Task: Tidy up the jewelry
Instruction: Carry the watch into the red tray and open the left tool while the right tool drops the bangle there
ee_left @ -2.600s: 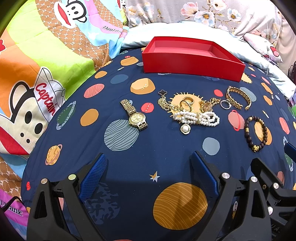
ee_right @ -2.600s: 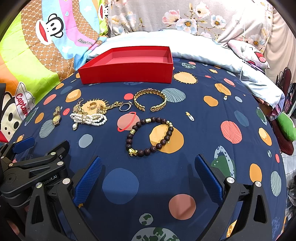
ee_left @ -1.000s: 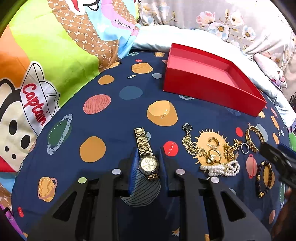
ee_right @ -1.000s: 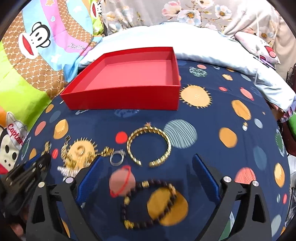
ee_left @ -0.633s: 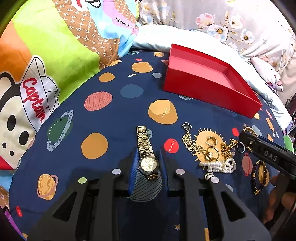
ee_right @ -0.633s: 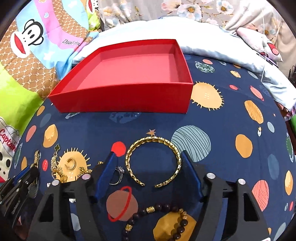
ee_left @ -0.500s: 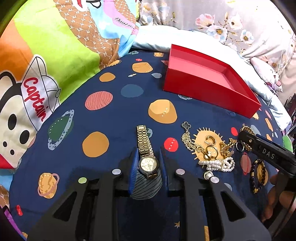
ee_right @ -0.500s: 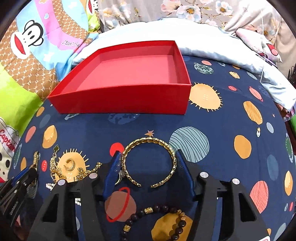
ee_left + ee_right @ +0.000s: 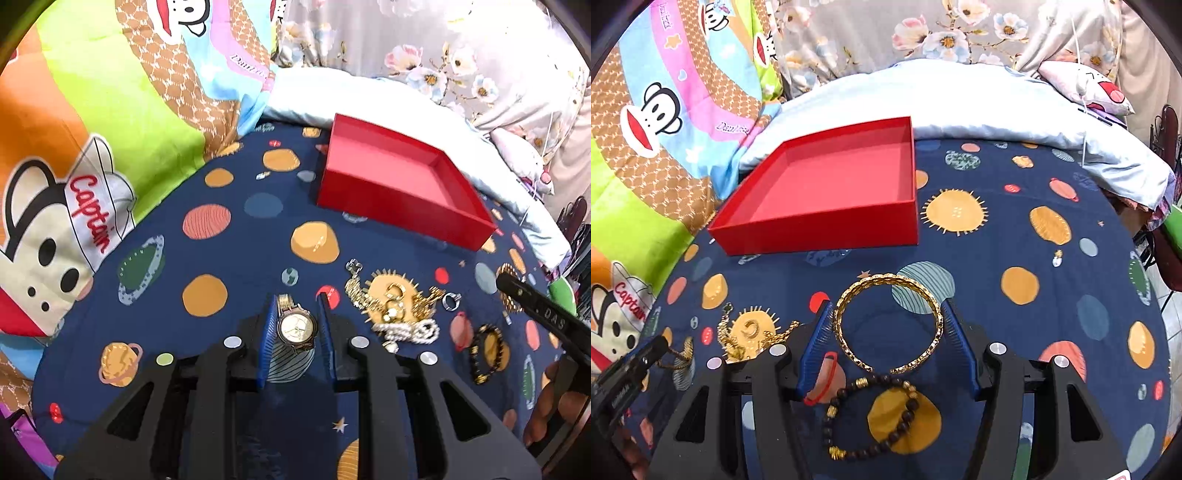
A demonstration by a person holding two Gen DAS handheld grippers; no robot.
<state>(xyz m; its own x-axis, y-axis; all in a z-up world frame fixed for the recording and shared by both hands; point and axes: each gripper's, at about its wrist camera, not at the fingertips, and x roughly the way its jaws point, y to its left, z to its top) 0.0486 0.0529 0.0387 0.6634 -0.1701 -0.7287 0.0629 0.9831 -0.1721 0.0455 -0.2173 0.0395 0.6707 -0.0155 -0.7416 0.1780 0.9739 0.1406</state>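
Jewelry lies scattered on a bed under a navy planet-print bedspread [image 9: 236, 266]. From the left wrist view, the left claw [image 9: 296, 332] is nearly closed, its blue ribbed pads pinching the case of a gold-toned metal wristwatch [image 9: 296, 326] from both sides; the watch's band sticks out beyond the fingertips. Farther back sits an open, shallow red cardboard box [image 9: 399, 192], its inside bare. To the right of the watch lies a tangle of gold chains and earrings [image 9: 391, 295] over a sun motif, with a white pearl bracelet [image 9: 410, 330] just below it and a small silver ring [image 9: 451, 301] beside it. A dark wooden bead bracelet [image 9: 485, 352] lies farther right, near the black body of the other tool, and the fingers of a hand [image 9: 554, 410] show at the lower right edge.

From the right wrist view, the right claw [image 9: 888, 328] has just been closing and now stands about half open, its blue pads pressed on either side of an open gold braided cuff bangle [image 9: 888, 325], which sits between them. The dark wooden bead bracelet [image 9: 871, 417] lies just below the bangle, close to it. The red cardboard box [image 9: 827, 192] rests beyond, well apart from the bangle. At the left, the gold chains [image 9: 746, 336] lie next to the left claw's black frame.
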